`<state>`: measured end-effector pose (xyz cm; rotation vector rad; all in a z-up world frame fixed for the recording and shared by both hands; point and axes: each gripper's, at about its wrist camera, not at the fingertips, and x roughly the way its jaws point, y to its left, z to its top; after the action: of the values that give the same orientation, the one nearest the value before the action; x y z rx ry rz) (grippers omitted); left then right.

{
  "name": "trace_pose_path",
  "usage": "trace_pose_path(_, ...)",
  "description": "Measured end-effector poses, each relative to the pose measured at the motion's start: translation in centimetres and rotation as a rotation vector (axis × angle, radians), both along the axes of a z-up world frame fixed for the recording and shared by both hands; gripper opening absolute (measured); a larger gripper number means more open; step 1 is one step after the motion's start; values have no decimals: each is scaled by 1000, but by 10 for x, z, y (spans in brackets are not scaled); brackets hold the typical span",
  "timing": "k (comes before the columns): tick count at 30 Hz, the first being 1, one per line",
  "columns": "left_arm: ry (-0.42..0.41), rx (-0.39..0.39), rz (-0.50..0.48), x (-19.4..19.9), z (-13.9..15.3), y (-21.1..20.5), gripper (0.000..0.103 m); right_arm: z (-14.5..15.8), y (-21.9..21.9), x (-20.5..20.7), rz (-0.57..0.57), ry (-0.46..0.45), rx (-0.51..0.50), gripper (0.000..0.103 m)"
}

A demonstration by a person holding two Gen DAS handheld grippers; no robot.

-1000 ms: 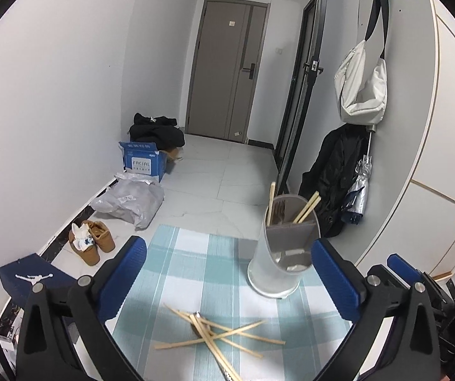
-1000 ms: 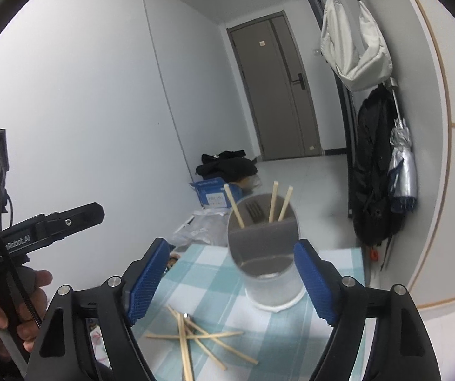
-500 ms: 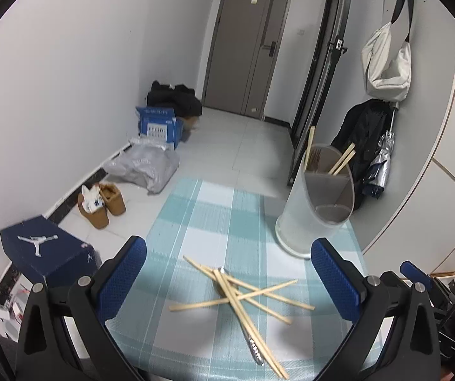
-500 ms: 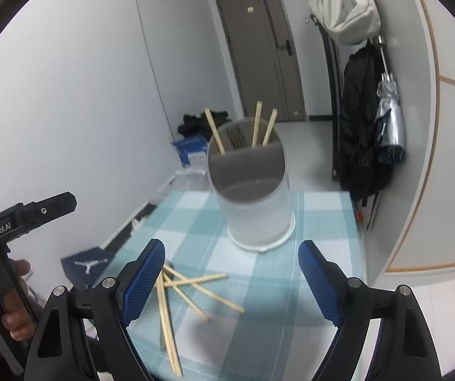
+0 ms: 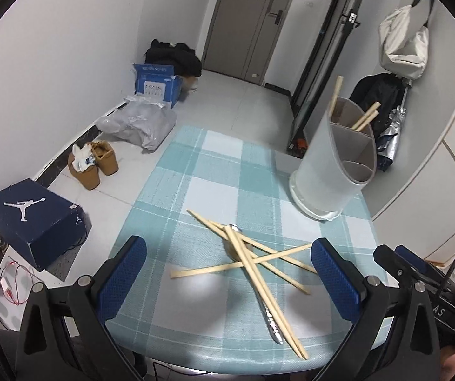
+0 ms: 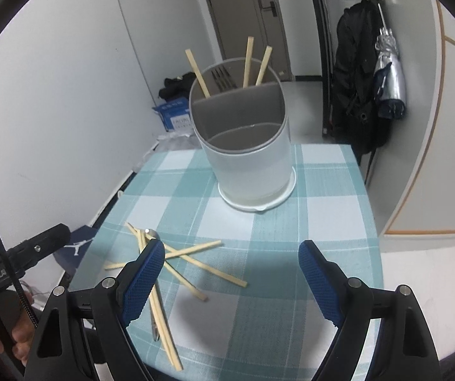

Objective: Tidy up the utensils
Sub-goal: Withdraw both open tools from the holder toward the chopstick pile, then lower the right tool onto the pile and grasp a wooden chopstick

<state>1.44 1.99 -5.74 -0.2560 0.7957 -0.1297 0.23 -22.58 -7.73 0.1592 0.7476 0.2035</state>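
The counter [image 5: 214, 171] is covered in a teal-and-white check. Pale wooden chopsticks [image 5: 259, 263] are crossed over a silver spoon [image 5: 270, 320]. The holder [image 6: 246, 162] is frosted white with grey dividers. Blue textured fingers [image 6: 143, 281] are seen.

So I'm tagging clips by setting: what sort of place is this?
Probably a home entryway: a grey entrance door, tan shoes on the tiled floor, and a white bag hung above a dark coat.

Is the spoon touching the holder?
Apart. In the left wrist view the spoon lies under the crossed chopsticks, and a bare stretch of checked cloth separates its bowl from the base of the holder.
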Motion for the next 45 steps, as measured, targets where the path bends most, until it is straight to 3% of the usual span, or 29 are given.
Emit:
trace_pose_path(10,98,-123,118,22,-8,51,102,-26,19,35,27,172,23,84)
trace_pose_path(18,137,-239,242,30,-9,86,102,-22,81,43,315,205,-86,77)
trace_pose_path(21,148,-272,262,33,-9,96,102,-24,117,39,494,174,-184,68)
trace_pose_path(23,162,-328,278,32,-10,106,102,-26,136,32,618,117,-247,68)
trace_pose_path(26,144,-345,334,26,-7,120,102,-35,164,28,760,68,-341,63)
trace_pose_path(32,151,-388,382,28,-11,134,102,-56,196,41,883,110,-413,32)
trace_pose_path(38,149,-430,416,28,-13,145,102,-69,219,37,1008,140,-454,28)
trace_pose_path(41,158,-442,414,28,-15,148,102,-74,225,39,1023,133,-516,26)
trace_pose_path(45,158,-442,412,28,-15,147,102,-74,223,49,1020,148,-504,16)
